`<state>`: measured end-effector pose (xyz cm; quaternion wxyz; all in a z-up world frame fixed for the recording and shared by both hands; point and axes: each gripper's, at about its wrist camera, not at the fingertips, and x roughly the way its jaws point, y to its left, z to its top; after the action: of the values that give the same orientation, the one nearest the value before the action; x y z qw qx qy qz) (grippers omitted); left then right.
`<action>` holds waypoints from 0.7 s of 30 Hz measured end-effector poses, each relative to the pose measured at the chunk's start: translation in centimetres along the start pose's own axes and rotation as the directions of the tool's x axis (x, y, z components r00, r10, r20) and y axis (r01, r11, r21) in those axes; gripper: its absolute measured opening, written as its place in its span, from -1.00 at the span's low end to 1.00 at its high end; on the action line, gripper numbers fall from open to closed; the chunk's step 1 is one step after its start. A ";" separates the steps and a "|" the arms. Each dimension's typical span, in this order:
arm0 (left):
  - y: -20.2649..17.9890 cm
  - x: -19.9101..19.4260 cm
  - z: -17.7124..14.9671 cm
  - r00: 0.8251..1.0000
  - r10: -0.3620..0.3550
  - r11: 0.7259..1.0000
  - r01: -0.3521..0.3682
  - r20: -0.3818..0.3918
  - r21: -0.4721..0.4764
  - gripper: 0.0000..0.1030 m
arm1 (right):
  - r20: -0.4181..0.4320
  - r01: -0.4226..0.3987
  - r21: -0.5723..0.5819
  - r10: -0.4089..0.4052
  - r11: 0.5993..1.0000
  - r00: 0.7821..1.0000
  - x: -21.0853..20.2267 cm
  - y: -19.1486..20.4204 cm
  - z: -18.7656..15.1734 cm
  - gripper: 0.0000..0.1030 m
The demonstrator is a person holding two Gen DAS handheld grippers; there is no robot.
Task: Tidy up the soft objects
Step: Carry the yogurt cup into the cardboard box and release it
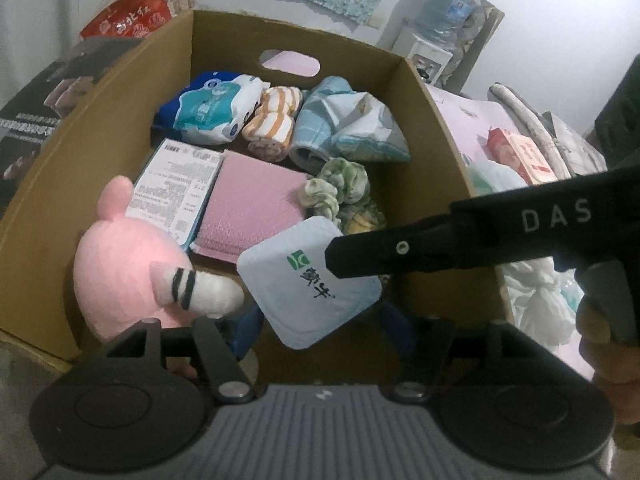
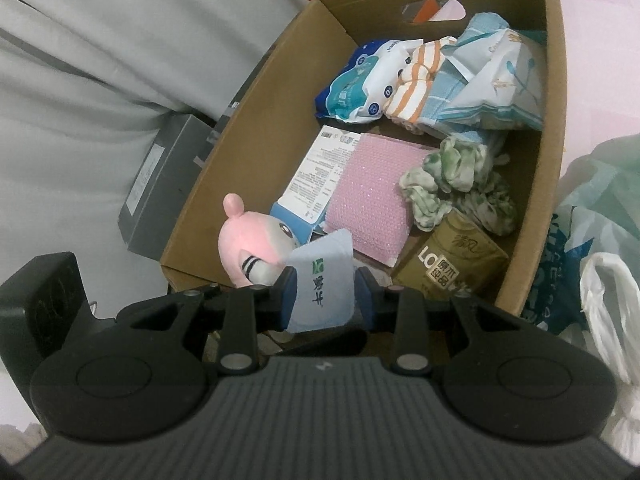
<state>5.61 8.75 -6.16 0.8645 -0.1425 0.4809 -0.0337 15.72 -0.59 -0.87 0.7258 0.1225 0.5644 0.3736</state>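
A cardboard box [image 1: 440, 128] holds soft things: a pink plush toy [image 1: 120, 264], a pink bubble mailer [image 1: 252, 208], striped orange socks [image 1: 272, 120], a blue towel [image 1: 316, 120] and a green tie-dye cloth [image 1: 340, 192]. My right gripper [image 2: 326, 296] is shut on a light blue pouch [image 2: 324, 284] with a green logo, held over the box's near edge; from the left wrist view its fingers [image 1: 400, 252] pinch the pouch [image 1: 308, 280]. My left gripper [image 1: 316, 328] is open below the pouch, its fingertips mostly hidden.
A brown tissue pack [image 2: 452, 264] lies in the box's near right corner [image 2: 540, 200]. Plastic bags [image 2: 600, 240] lie right of the box, a grey box [image 2: 160, 192] left. A red snack bag [image 1: 128, 12] and a water bottle [image 1: 444, 4] stand behind.
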 end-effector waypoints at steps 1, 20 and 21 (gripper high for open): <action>0.0 0.0 0.0 1.000 -0.004 1.000 0.004 0.001 0.001 0.34 | 0.002 -0.007 0.003 0.007 1.000 1.000 0.1 -0.1 0.0 -0.40; -1.7 -5.7 -0.5 0.984 -0.006 0.995 -0.011 0.176 0.099 0.94 | 0.285 -0.078 -0.027 0.083 0.997 0.955 -7.1 0.2 -3.9 0.59; -1.8 -6.2 -0.6 0.981 0.001 0.994 -0.023 0.193 0.110 0.97 | 0.317 -0.060 -0.033 0.067 0.998 0.946 -7.7 0.3 -4.4 0.62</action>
<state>1.95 8.07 -0.84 0.9138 -0.0936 0.3932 -0.0412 10.94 -6.76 3.44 0.7962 0.1910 0.4316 0.3785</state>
